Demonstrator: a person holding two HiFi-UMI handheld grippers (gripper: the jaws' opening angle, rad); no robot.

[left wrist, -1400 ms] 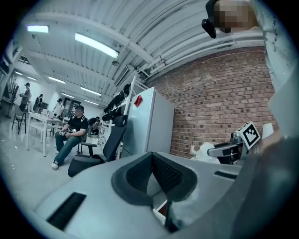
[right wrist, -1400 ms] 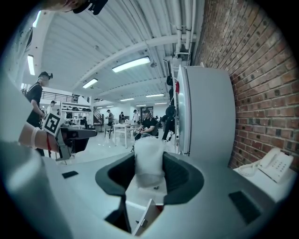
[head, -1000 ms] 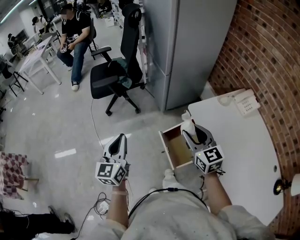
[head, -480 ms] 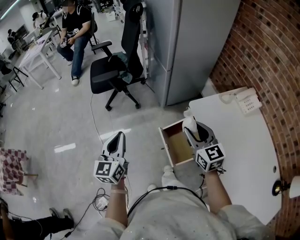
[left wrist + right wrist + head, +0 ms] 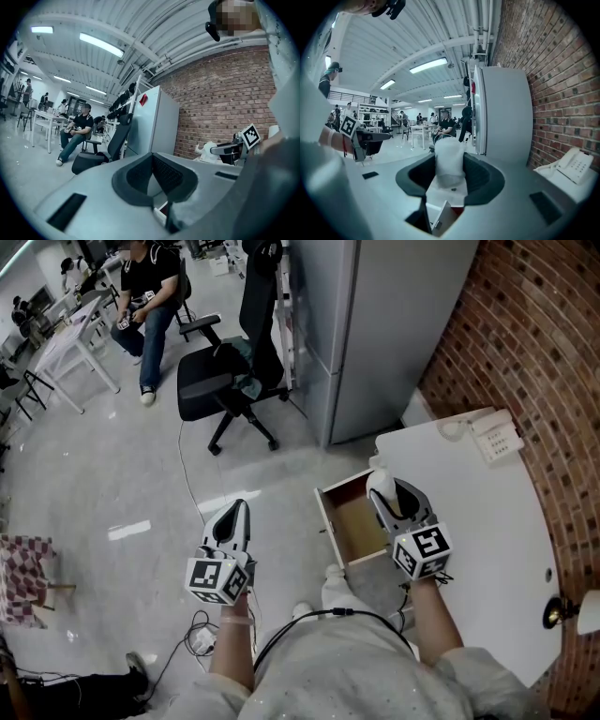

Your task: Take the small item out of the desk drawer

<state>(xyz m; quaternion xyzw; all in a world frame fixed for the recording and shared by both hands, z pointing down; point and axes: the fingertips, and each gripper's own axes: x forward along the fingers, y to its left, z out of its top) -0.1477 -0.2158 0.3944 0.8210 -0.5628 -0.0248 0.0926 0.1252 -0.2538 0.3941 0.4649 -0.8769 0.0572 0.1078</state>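
My right gripper (image 5: 382, 486) (image 5: 450, 172) is shut on a small white, bubble-wrapped item (image 5: 379, 483) (image 5: 449, 161), held upright above the right edge of the open wooden drawer (image 5: 354, 527) of the white desk (image 5: 478, 540). In the right gripper view the item fills the gap between the two dark pads. My left gripper (image 5: 236, 517) (image 5: 151, 180) hangs over the floor left of the drawer. Its jaws stand together at the tips, with nothing held between them.
A white telephone (image 5: 496, 441) (image 5: 574, 165) lies at the desk's far corner by the brick wall (image 5: 544, 362). A grey cabinet (image 5: 375, 324) stands beyond the drawer, a black office chair (image 5: 230, 371) to its left. A seated person (image 5: 141, 296) is farther off. Cables (image 5: 202, 638) lie on the floor.
The view has shifted slightly. Both grippers keep nearly the same places, and the right one still grips the white item over the drawer.
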